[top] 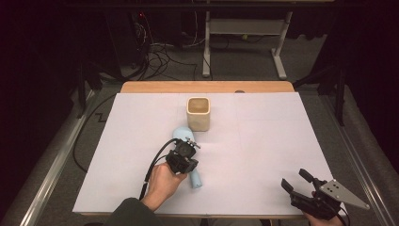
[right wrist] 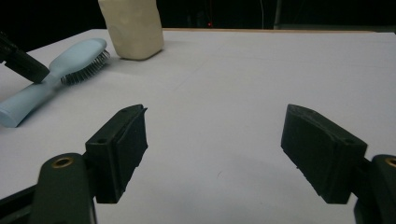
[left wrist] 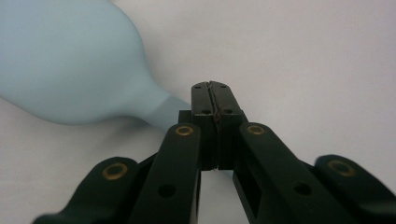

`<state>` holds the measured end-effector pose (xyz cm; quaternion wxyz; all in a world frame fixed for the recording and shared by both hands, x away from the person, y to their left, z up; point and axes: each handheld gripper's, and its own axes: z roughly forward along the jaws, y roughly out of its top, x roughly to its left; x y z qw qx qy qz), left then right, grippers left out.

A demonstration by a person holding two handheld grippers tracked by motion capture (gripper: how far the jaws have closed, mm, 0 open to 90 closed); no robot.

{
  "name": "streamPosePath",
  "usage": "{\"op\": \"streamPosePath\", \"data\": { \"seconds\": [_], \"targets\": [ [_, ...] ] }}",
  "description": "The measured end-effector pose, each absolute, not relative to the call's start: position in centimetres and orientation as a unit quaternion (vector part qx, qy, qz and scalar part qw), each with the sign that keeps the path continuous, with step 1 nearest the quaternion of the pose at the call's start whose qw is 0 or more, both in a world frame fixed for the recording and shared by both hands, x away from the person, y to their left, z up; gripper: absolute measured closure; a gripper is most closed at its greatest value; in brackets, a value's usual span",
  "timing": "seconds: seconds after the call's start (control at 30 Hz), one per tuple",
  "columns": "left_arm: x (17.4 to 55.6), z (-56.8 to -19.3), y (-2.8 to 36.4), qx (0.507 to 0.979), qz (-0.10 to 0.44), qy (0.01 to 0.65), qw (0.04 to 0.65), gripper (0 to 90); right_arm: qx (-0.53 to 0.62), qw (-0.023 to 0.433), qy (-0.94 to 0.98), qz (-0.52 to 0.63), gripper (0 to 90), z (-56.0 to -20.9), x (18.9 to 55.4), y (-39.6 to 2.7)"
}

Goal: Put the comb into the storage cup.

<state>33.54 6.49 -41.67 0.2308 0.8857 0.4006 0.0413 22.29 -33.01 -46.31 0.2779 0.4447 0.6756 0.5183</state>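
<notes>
Worktop (top: 263, 141): white sheet, brush left of centre frame, cup behind it.
Cup (top: 198, 113): cream, upright, empty as far as I could see; brush not yet in it.
Hairbrush (top: 194, 178): pale blue, lying flat, long axis near-to-far, head toward cup.
Left gripper (left wrist: 215, 100): clenched tight at the handle neck, seemingly beside it; lift still to do.
Right gripper (right wrist: 215, 149): released, lower right, holding nothing.

No readable text, labels, brands or numbers anywhere: not on the brush, the cup, the table sheet or the grippers.
</notes>
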Motion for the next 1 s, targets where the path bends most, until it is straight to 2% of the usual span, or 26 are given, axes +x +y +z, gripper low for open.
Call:
{"op": "streamPosePath", "data": {
  "seconds": [0.4,1.0],
  "targets": [
    [33.7,-42.3,5.2,0.893,0.045,0.393,0.214,89.4,0.445,0.277,0.675,0.519,23.1,-46.3,22.3,-33.1],
    [33.1,-42.2,7.0,0.889,0.048,0.402,0.212,89.5,0.445,0.277,0.675,0.519,23.0,-46.3,22.3,-33.0]
  ]
}}
